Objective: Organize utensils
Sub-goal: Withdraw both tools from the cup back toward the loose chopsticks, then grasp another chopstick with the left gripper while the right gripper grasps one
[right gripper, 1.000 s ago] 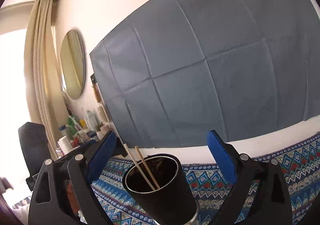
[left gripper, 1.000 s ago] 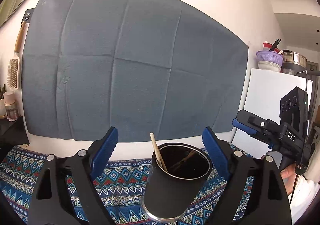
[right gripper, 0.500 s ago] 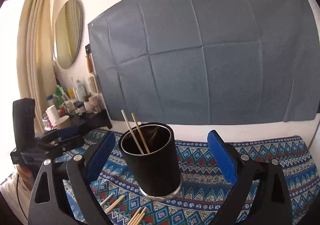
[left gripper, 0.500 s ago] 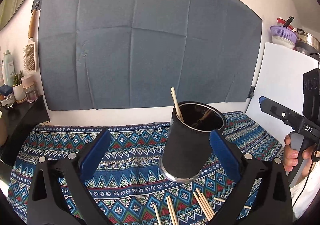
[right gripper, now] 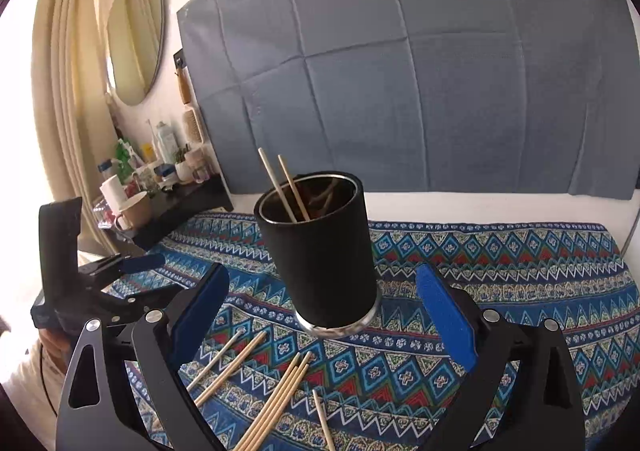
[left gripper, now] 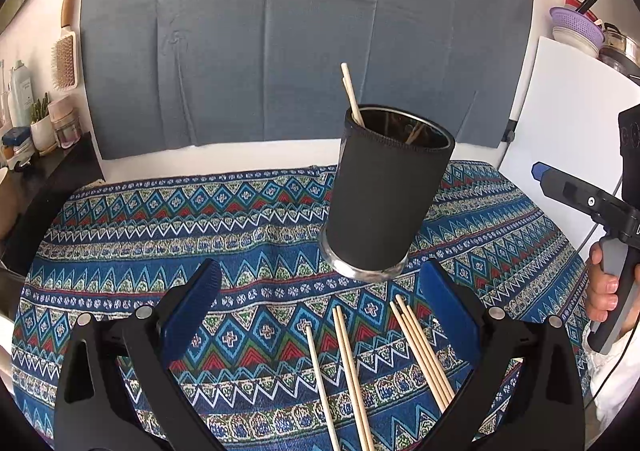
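A black cup (left gripper: pixel 384 195) stands on the patterned blue cloth (left gripper: pixel 160 227) with two wooden chopsticks (left gripper: pixel 352 95) leaning inside it. Several loose chopsticks (left gripper: pixel 420 347) lie on the cloth in front of the cup. My left gripper (left gripper: pixel 318 307) is open and empty, above the loose chopsticks and short of the cup. In the right wrist view the cup (right gripper: pixel 320 251) stands ahead, loose chopsticks (right gripper: pixel 276 399) lie below. My right gripper (right gripper: pixel 322 315) is open and empty, just before the cup's base. The other gripper shows at the left (right gripper: pixel 132 271).
A grey cloth (left gripper: pixel 300 31) hangs on the wall behind. A dark shelf (right gripper: pixel 176 207) with bottles and a mug stands at the left. A white panel (left gripper: pixel 568 123) stands at the right with bowls on top. A round mirror (right gripper: pixel 134 35) hangs on the wall.
Both grippers have tilted down and pulled back from the cup. The cloth and the loose chopsticks have come into view below them. Both stay open.
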`<state>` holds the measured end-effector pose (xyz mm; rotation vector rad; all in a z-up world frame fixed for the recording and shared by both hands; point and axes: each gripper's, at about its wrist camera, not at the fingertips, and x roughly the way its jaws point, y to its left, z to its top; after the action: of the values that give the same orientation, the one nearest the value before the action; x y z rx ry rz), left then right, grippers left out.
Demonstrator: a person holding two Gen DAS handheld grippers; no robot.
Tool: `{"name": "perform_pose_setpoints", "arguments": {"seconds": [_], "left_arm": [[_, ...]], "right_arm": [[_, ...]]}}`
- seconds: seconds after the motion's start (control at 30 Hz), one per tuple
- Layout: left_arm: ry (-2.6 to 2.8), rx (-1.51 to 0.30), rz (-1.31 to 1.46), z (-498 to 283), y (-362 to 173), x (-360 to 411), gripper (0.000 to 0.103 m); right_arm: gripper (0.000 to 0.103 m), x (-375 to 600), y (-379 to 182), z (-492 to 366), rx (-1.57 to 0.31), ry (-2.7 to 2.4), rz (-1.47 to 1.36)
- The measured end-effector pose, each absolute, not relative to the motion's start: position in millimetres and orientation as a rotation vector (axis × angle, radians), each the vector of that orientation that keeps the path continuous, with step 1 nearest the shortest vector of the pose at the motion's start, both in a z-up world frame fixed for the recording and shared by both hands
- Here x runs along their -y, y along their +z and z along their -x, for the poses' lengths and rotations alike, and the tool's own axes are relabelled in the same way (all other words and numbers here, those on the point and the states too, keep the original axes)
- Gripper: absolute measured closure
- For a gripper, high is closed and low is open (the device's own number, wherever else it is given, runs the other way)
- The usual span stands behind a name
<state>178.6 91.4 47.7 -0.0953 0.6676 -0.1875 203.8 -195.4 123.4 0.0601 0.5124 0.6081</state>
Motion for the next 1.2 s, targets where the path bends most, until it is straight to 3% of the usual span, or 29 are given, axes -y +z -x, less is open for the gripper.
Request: {"name": "perform_pose_setpoints", "arguments": {"seconds": [0.6, 0.77, 1.2], "left_arm": [[-0.129, -1.059, -0.019, -182, -33, -88, 0.006], [-0.12, -1.221, 0.099, -195, -48, -102, 0.006], [-0.078, -1.291, -0.016, -205, -59, -102, 0.006]], "right_arm": [[0.013, 181, 31, -200, -0.981, 0.645, 0.137], [0.013, 181, 15, -194, -1.054, 0.625, 0.233], [0.014, 165, -15, -200, -1.164, 0.612, 0.308]]}}
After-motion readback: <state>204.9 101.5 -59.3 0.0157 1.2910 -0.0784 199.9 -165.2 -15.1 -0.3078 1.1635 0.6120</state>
